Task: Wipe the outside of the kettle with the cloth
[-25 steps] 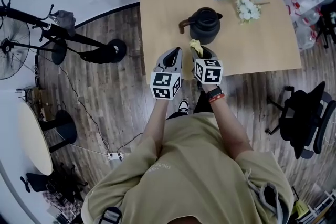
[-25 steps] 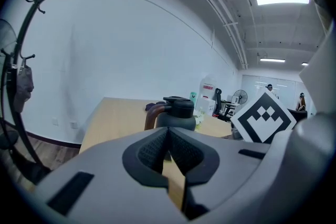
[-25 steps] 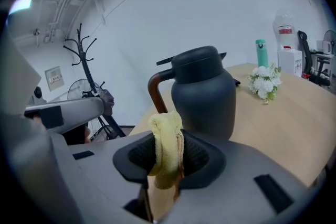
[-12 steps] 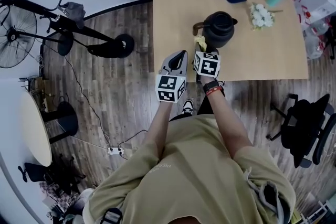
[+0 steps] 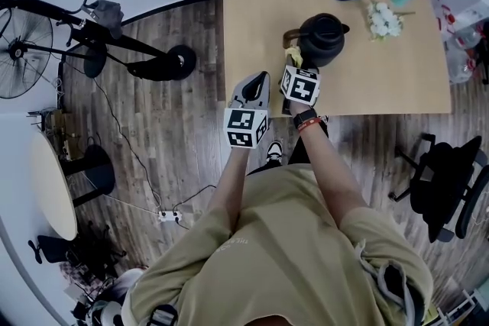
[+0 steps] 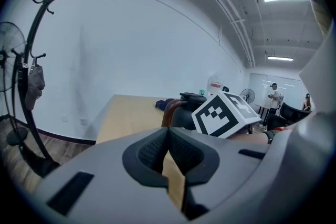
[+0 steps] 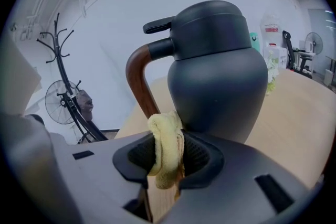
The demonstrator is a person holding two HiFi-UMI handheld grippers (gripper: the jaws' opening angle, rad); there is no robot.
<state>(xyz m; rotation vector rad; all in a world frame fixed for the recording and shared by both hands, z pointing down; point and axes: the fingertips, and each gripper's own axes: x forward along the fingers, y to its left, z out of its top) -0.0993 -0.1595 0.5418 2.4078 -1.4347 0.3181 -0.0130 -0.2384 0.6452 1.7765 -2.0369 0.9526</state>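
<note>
Right tool [image 7: 167,155] is clenching the yellow cloth [image 7: 163,139], pressing it against the dark kettle [image 7: 218,81] low on its side, just beside the brown handle. The kettle is standing upright on the counter [image 5: 382,65], its lid closed and its contents hidden. Left tool [image 6: 168,147] is hovering over the counter's near edge, clenched on nothing.

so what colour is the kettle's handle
The handle is reddish brown, clearest in the right gripper view.
</note>
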